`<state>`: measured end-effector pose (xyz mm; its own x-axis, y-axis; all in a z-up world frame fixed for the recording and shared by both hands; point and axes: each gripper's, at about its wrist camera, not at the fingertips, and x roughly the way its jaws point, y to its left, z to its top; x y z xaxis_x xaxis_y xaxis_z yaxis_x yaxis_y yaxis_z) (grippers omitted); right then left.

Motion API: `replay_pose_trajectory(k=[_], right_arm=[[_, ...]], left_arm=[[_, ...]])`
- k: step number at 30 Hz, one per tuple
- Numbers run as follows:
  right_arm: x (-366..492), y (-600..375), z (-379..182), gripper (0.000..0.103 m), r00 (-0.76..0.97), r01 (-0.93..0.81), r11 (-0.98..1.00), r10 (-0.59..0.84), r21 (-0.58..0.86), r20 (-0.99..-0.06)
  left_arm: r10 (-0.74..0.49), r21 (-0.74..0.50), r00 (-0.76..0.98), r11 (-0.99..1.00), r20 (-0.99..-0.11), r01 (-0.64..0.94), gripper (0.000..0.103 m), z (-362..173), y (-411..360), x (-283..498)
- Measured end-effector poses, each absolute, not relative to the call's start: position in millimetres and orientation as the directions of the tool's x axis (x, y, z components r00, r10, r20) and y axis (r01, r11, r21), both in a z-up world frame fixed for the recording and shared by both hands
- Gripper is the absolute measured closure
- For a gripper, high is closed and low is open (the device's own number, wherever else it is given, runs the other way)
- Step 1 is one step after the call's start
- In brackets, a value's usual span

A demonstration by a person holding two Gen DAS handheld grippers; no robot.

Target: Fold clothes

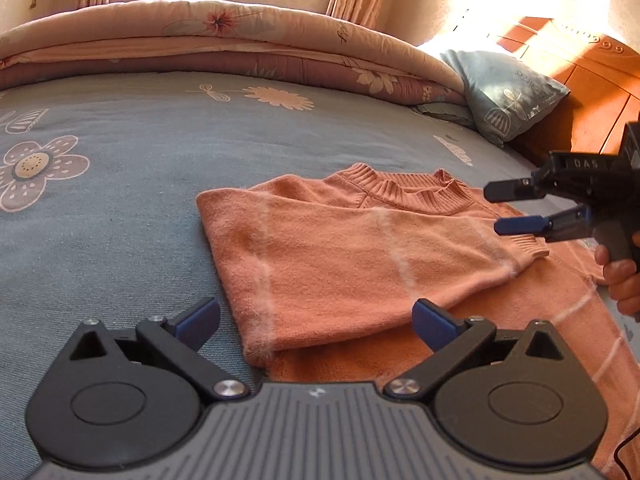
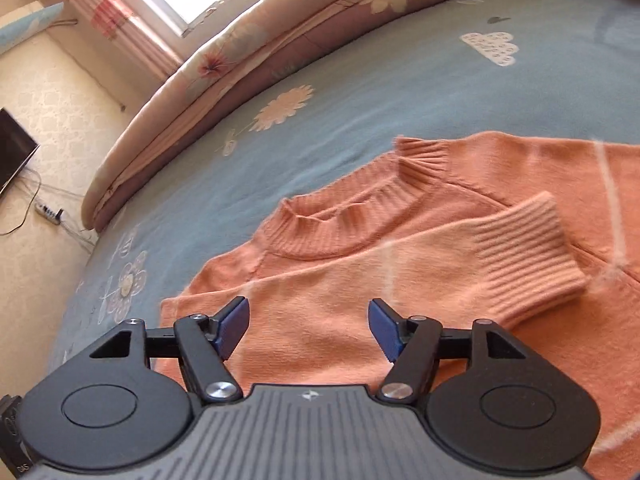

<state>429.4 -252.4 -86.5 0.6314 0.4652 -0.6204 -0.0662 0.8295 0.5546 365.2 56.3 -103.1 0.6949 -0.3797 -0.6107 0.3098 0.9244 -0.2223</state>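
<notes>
Currently: sweater, one sleeve folded across, on bed; left gripper and right gripper jaws spread, empty

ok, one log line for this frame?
task: fold clothes | sweater: one sleeve folded across | left gripper: open | right gripper: open | bed

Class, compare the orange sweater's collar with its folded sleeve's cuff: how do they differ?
The collar is a curved ribbed band lying at the sweater's top edge; the cuff is a straighter ribbed tube lying across the chest. The collar looks deeper orange, the cuff paler in the light. Both are ribbed knit.
</notes>
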Motion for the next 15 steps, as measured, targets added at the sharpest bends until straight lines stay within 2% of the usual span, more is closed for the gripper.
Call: replay_pose_trajectory(k=[5, 7, 11, 15], right_arm=[[450.0, -219.2, -93.2, 0.029, 0.591, -0.124, 0.901, 0.404, 0.416, -0.698], [448.0, -235.5, -102.5, 0.029, 0.589, -0.088, 0.900, 0.393, 0.427, -0.706], [435.5, -290.9, -118.2, 0.030, 0.641, 0.011, 0.838, 0.412, 0.545, -0.647], [427.7, -326.3, -116.9, 0.030, 0.676, 0.103, 0.840, 0.334, 0.533, -0.657]], left_arm=[[-0.479, -0.262, 0.727, 0.878, -0.491, 0.401, 0.001, -95.9, 52.4, 354.2], [-0.527, -0.290, 0.723, 0.850, -0.446, 0.440, 0.001, -97.3, 50.1, 352.4], [-0.553, -0.327, 0.697, 0.833, -0.457, 0.446, 0.001, -109.8, 43.9, 358.9], [-0.534, -0.317, 0.681, 0.845, -0.501, 0.429, 0.001, -115.9, 39.9, 363.0]])
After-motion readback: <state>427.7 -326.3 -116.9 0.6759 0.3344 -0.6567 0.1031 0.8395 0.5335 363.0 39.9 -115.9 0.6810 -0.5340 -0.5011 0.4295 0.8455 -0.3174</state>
